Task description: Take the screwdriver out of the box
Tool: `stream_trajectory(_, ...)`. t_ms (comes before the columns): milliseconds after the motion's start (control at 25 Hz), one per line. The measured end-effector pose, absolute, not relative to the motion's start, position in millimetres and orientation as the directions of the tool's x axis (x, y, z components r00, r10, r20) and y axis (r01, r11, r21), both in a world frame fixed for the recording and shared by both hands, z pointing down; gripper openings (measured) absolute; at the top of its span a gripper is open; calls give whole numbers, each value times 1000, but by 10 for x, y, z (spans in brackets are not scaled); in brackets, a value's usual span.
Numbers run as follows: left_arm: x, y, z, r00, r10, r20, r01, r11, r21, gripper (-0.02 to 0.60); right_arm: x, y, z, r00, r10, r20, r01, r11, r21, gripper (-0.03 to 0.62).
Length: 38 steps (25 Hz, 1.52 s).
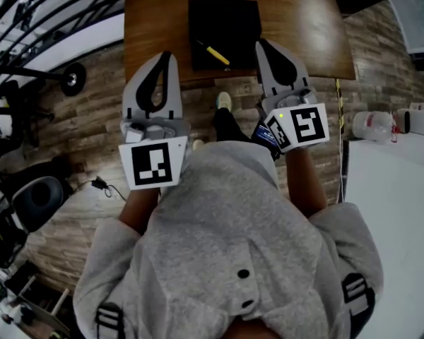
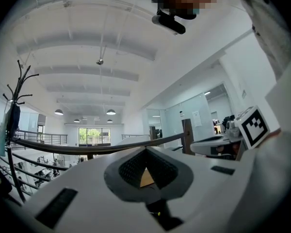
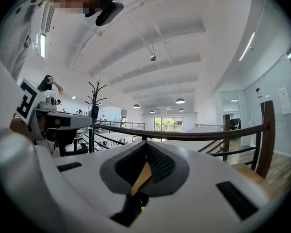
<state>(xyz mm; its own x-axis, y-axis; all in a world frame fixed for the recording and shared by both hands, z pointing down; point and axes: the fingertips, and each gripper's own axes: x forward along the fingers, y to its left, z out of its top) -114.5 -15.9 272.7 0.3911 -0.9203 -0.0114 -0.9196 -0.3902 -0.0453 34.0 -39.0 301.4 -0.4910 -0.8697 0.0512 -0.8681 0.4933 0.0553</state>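
A black open box lies on the wooden table at the top of the head view. Inside it, near its front edge, rests the screwdriver, with a yellow handle and a dark shaft. My left gripper is held level at the table's near edge, left of the box, its fingertips meeting with nothing between them. On the other side my right gripper reaches over the table edge beside the box's front right corner, also shut and empty. In the gripper views the left gripper and right gripper point across the room, and the box is hidden.
A dark railing runs just beyond the table, and a coat stand rises at the left. To the right stands a white table with a white jug near it. My shoe shows on the wood-plank floor below the table edge.
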Motion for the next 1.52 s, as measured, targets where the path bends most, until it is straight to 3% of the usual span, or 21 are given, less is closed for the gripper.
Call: stream_trajectory(1520,-245,-1818,2885,358,-929,97,-929,-365,-62,12,838,-1926,3449,-622,-755,209,-778,626,-52,15)
